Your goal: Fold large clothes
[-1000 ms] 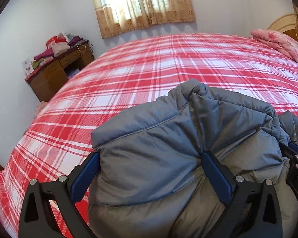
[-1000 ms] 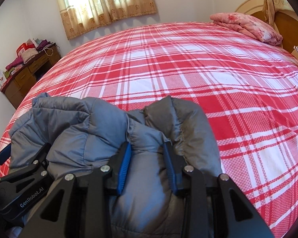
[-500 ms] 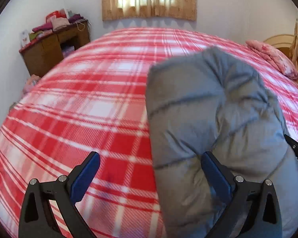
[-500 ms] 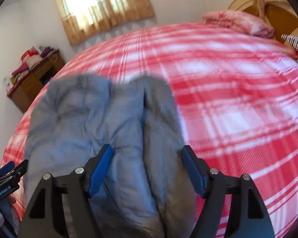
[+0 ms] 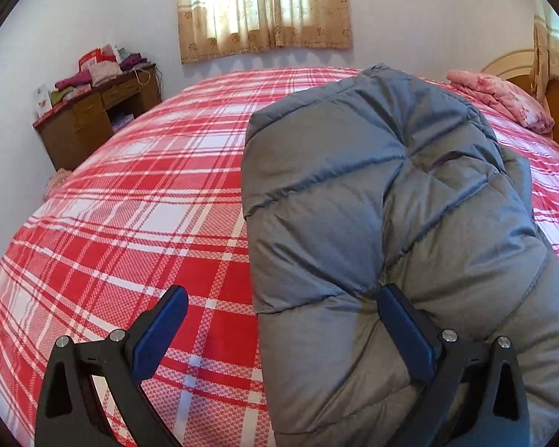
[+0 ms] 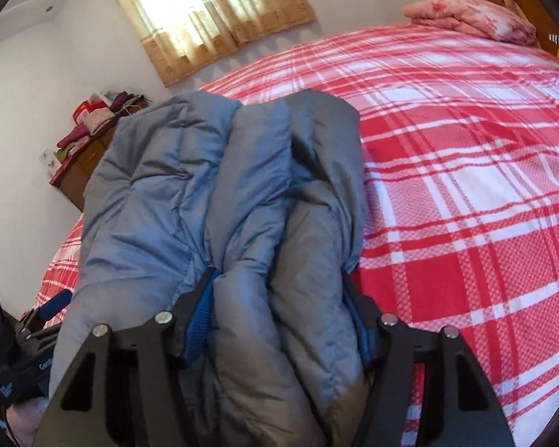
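A grey quilted puffer jacket (image 5: 384, 216) lies folded into a long bundle on the red plaid bed (image 5: 138, 223). My left gripper (image 5: 283, 327) is open; its left finger is over bare bedspread and its right finger rests against the jacket's near end. In the right wrist view the jacket (image 6: 223, 205) runs away from me, and my right gripper (image 6: 279, 327) is open wide with the jacket's thick near end lying between its fingers. The left gripper also shows at the lower left of the right wrist view (image 6: 37, 316).
A folded pink blanket (image 5: 503, 97) lies at the head of the bed beside a wooden headboard (image 5: 555, 100). A brown desk (image 5: 93, 119) piled with clothes stands by the wall left of the bed. A curtained window (image 5: 261, 3) is behind.
My right gripper was shut on the jacket a second ago and has opened. My left gripper has shifted left off the jacket, so bare bedspread now shows between its fingers. The jacket now lies lengthwise.
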{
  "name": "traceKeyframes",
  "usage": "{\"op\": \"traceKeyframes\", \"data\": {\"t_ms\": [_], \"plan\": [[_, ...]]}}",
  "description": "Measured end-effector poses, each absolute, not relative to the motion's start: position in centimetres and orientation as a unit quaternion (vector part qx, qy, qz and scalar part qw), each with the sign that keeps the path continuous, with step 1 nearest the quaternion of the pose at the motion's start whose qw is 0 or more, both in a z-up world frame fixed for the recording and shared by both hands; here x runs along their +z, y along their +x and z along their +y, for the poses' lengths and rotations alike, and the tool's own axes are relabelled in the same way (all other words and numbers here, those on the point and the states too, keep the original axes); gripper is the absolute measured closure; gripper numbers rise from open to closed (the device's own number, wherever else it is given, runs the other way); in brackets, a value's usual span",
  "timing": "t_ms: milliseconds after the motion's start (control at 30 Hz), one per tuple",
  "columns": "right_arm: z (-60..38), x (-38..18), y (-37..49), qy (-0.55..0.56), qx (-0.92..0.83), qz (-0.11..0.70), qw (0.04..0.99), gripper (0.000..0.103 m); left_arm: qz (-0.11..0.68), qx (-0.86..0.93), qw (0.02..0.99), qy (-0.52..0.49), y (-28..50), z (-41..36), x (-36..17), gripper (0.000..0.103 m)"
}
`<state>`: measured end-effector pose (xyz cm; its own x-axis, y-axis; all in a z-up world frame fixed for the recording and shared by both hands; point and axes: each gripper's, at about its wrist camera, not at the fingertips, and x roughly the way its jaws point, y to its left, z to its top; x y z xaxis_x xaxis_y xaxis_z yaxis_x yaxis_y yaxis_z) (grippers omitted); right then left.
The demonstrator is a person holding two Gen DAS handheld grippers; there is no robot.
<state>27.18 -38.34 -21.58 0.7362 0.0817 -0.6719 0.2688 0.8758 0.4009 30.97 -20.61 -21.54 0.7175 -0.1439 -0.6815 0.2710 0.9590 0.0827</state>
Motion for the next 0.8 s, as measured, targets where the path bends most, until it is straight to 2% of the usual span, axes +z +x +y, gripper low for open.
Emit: {"op": "traceKeyframes", "data": {"t_ms": [67,200,233,267,333,367,400,433,467,567,800], "plan": [[-38.0,-21.5,27.4,0.230,-0.056,0.361,0.902,0.039,0.356,-0.111,0.923,0.099,31.0,-21.1,-21.5,0.001],[-37.8,-21.7,27.5,0.233,-0.042,0.366,0.900,0.048,0.356,-0.122,0.920,0.106,31.1,-22.1,-21.5,0.002],[-38.0,-21.7,27.7,0.241,-0.036,0.367,0.898,0.050,0.361,-0.130,0.918,0.097,31.3,-22.1,-21.6,0.006],[-38.2,-21.8,27.7,0.247,-0.031,0.366,0.897,0.053,0.370,-0.155,0.912,0.080,31.5,-22.1,-21.8,0.020],[-37.7,-21.6,27.8,0.240,-0.013,0.363,0.900,0.073,0.364,-0.187,0.908,0.089,31.1,-22.9,-21.7,0.044],[-37.4,-21.5,27.8,0.234,-0.012,0.362,0.902,0.075,0.352,-0.187,0.910,0.115,30.5,-23.7,-21.5,0.059],[-37.2,-21.4,27.7,0.230,-0.013,0.361,0.904,0.078,0.342,-0.187,0.911,0.139,29.9,-24.4,-21.4,0.066],[-37.1,-21.3,27.6,0.228,-0.011,0.357,0.906,0.081,0.332,-0.181,0.912,0.160,29.4,-24.9,-21.3,0.077],[-36.8,-21.1,27.5,0.225,-0.010,0.353,0.908,0.082,0.325,-0.179,0.912,0.172,29.0,-25.2,-21.1,0.083],[-36.6,-20.3,26.2,0.227,-0.004,0.331,0.916,0.084,0.315,-0.177,0.916,0.171,28.2,-24.5,-19.9,0.090],[-34.9,-17.4,24.2,0.238,0.023,0.288,0.927,0.085,0.255,-0.170,0.939,0.156,25.4,-21.2,-14.7,0.091]]}}
